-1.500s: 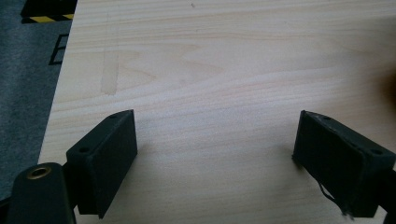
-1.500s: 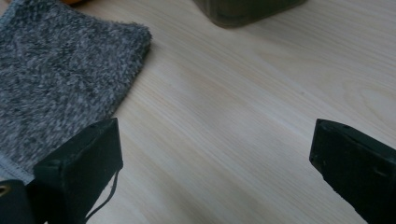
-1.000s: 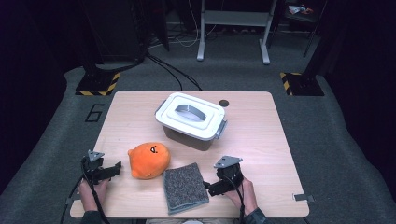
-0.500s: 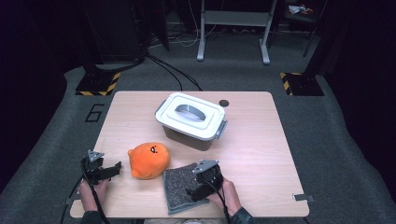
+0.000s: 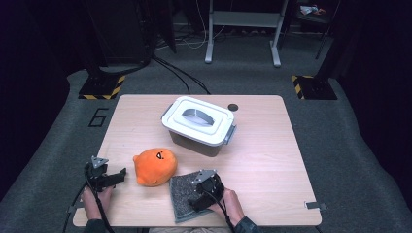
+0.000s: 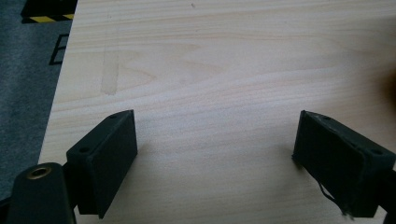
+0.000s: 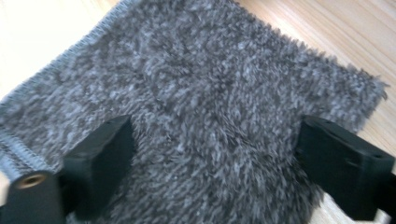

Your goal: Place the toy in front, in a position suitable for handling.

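Observation:
A grey shaggy cloth [image 5: 180, 190] lies flat at the table's front edge, just right of an orange plush toy [image 5: 154, 166]. My right gripper [image 5: 200, 196] is tipped down onto the cloth. In the right gripper view its jaws have just been closing a little, but my right gripper [image 7: 217, 140] is still wide open, with the cloth's pile [image 7: 210, 88] spread between the jaws and not pinched. My left gripper [image 5: 116, 175] rests near the front left corner, left of the plush. In the left gripper view, my left gripper [image 6: 215, 130] is open over bare wood.
A grey box with a white clip-on lid and handle [image 5: 199, 124] stands behind the plush, mid-table. A small black disc [image 5: 233, 107] lies near the far edge. The wooden table [image 5: 272, 160] drops off to dark carpet on all sides.
My right gripper has moved left from beside the cloth's right edge onto the cloth and lowered onto it. The left gripper, plush and box have not moved.

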### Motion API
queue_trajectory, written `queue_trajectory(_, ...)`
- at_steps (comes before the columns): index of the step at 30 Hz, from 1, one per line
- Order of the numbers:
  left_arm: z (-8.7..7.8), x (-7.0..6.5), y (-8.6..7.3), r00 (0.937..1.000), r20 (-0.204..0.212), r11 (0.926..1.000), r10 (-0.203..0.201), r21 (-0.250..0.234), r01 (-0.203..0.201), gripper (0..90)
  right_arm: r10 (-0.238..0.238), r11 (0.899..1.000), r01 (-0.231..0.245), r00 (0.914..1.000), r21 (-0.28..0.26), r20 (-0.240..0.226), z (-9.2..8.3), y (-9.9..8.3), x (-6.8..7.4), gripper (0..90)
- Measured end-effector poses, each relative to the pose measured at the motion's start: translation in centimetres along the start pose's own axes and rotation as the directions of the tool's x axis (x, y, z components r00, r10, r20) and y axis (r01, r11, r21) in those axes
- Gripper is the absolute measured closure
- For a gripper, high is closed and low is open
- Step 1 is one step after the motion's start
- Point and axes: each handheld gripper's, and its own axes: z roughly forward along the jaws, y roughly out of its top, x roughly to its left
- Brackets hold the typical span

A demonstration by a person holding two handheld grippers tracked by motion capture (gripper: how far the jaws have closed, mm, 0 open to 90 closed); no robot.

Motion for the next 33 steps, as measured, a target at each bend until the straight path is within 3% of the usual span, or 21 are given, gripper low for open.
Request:
queue_trajectory(6,0.0,0.0,0.0,1.0000,0.000,1.0000,0.001,0.001,-0.001,13.1,0.007,1.000,-0.007,0.9999,-0.011,0.010,-0.3,-0.3,-0.3,27.9)
queue_trajectory(7,0.0,0.0,0.0,1.0000,0.000,1.0000,0.001,0.000,-0.001,13.1,0.019,1.000,-0.018,0.9997,-0.026,0.013,-0.5,-0.5,-0.7,36.4)
queue_trajectory(10,0.0,0.0,0.0,1.0000,0.000,1.0000,0.001,0.000,-0.001,13.1,0.028,0.999,-0.027,0.9994,-0.045,0.020,-0.8,-0.9,-1.1,49.8)
queue_trajectory(16,0.0,0.0,0.0,1.0000,0.000,1.0000,0.002,0.001,-0.002,13.1,0.053,0.997,-0.051,0.9984,-0.056,0.022,-1.3,-1.3,-1.8,68.8)
queue_trajectory(23,0.0,0.0,0.0,1.0000,0.000,1.0000,0.000,0.000,0.000,13.1,0.064,0.994,-0.061,0.9976,-0.091,0.028,-1.7,-1.6,-1.9,74.6)
queue_trajectory(24,0.0,0.0,0.0,1.0000,0.000,1.0000,0.000,0.000,0.000,13.1,0.083,0.993,-0.080,0.9962,-0.092,0.027,-1.9,-1.6,-1.8,74.7)
queue_trajectory(33,0.0,0.0,0.0,1.0000,0.000,1.0000,0.000,0.000,0.000,13.1,0.110,0.985,-0.104,0.9933,-0.141,0.036,-4.1,-1.7,-2.2,74.7)
